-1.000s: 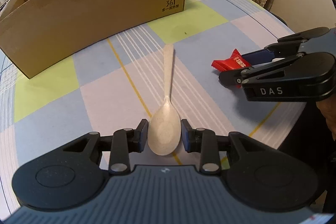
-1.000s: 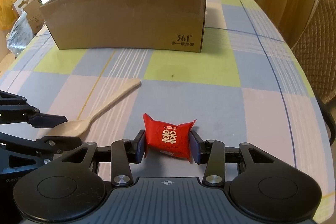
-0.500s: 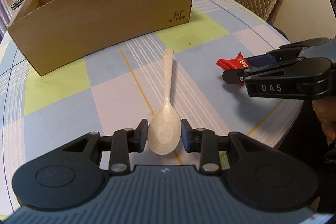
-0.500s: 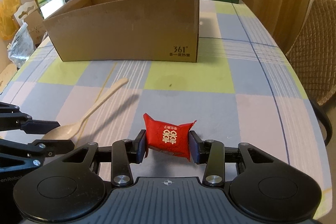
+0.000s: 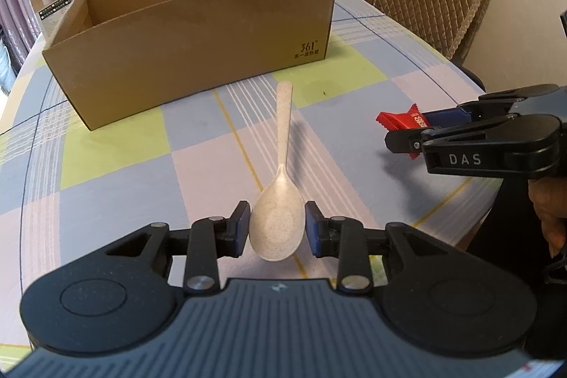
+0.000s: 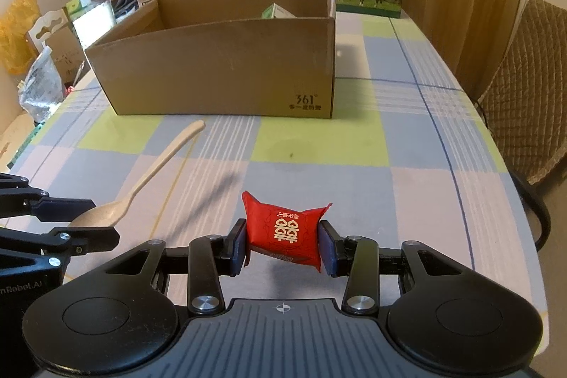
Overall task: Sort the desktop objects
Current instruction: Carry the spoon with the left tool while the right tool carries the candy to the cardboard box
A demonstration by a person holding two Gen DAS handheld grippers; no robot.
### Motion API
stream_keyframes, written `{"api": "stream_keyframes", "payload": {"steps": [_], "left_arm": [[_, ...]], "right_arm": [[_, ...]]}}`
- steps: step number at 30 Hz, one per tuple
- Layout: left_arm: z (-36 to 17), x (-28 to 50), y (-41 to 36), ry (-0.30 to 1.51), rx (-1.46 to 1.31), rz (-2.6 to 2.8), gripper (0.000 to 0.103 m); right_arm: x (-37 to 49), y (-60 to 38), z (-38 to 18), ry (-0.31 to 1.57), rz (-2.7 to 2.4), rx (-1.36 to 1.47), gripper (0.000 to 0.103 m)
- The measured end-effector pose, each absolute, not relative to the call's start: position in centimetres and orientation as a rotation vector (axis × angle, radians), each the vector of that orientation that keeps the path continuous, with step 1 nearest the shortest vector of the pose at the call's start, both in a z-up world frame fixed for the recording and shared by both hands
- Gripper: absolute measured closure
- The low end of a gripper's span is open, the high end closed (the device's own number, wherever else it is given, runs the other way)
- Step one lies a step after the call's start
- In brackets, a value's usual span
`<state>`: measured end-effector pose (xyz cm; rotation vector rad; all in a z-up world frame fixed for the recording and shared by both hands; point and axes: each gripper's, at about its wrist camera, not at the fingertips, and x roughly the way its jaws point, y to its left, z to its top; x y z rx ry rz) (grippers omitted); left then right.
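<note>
Left gripper (image 5: 276, 229) clamped on the bowl of a beige spoon (image 5: 280, 186), handle pointing ahead toward the cardboard box (image 5: 198, 59), spoon lifted off the checked worktop (image 5: 117, 172). Right gripper (image 6: 282, 250) clamped on a red candy packet (image 6: 285, 229), also held above the worktop, just right of the spoon. Box sits open further back with a green carton (image 6: 278, 11) inside.
</note>
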<state>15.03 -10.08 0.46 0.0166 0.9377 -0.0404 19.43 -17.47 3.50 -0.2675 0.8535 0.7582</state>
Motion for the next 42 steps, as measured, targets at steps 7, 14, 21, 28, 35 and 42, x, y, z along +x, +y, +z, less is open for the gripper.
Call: {"api": "stream_keyframes", "payload": {"steps": [7,14,21,28,35,42], "left_arm": [[2.0,14.1,-10.0,0.907,0.009,-0.02,0.075],[3.2,13.4,-9.8,0.881,0.008,-0.008,0.075],[4.4,12.9,-9.5,0.856,0.011,0.003,0.075],[5.5,12.7,-8.5,0.833,0.003,0.032,0.075],[6.9,13.3,-7.1,0.802,-0.003,0.067,0.075],[8.2,14.5,-6.1,0.773,-0.001,0.084,0.075]], "right_arm": [[18.9,-17.8,4.7,0.83,0.76,-0.271,0.064],[18.7,-18.3,5.7,0.812,0.755,-0.268,0.064],[18.3,-18.1,6.6,0.797,0.766,-0.264,0.064],[18.5,-17.8,7.6,0.781,0.776,-0.252,0.064],[19.5,-17.4,9.0,0.756,0.779,-0.238,0.064],[20.4,-16.3,10.0,0.734,0.798,-0.235,0.064]]}}
